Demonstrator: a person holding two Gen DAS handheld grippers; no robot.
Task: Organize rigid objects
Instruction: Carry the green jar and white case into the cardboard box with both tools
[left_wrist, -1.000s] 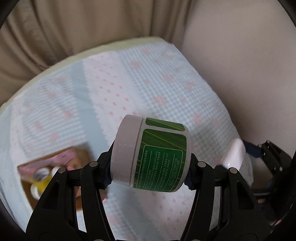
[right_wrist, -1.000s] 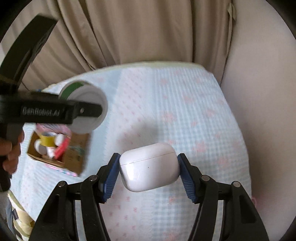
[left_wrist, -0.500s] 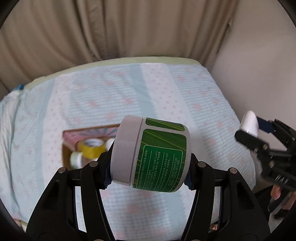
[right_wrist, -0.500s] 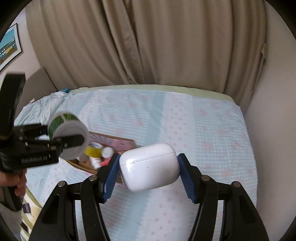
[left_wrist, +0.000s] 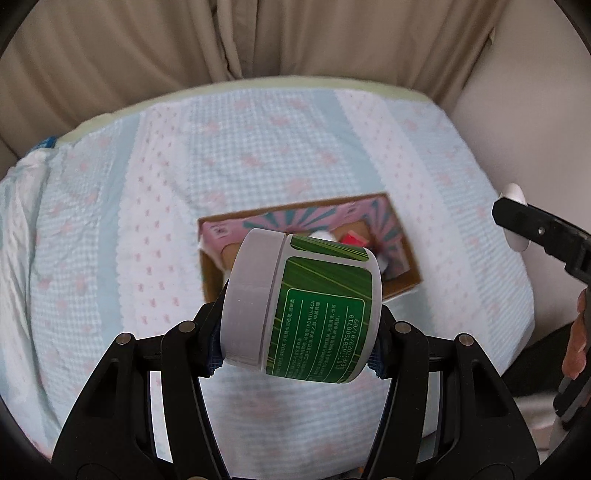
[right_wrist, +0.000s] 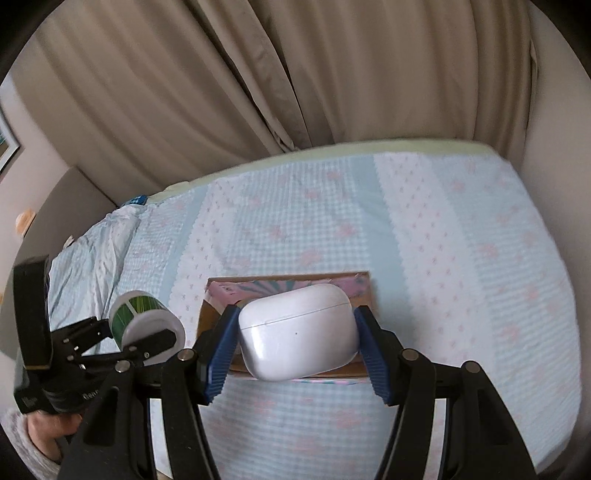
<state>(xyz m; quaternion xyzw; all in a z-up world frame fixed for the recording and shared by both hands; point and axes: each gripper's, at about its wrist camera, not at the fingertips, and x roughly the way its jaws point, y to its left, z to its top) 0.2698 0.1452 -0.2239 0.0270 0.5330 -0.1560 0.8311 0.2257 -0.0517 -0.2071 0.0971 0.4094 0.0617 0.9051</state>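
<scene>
Two claws, both loaded, both over the box (left_wrist: 400, 275) on the bed (left_wrist: 258, 147).

Left claw (left_wrist: 299, 332): part-way open, pads pressed on the ends of a jar (left_wrist: 306, 306), held on its side above the box's near-left corner. Right claw (right_wrist: 297, 341): likewise part-way open, blue pads clamped on the sides of a white case (right_wrist: 299, 336), hanging in front of the box, hiding most of its inside.

Step in hand, by judgement: carry and drop into the box. To do it well:
- Bring one claw in at a time; little room for two in that opening.
- Lower until the load sits just above the things already inside, then open; no dropping from height onto a soft mattress, or the box may tip.
- Aim for a free patch; red and white things visible inside the far right corner, the rest hidden behind the jar.
- Keep the jar level while lowering; gripped by its round ends, likely to roll once released.

Looks:
- Jar: squat, pale grey lid, green label with white print, rigid plastic by appearance.
- Case: glossy white, rounded, lid seam along the upper part, small dot on the front.
- Box: shallow brown cardboard, pink and teal print on the inner flap.
</scene>
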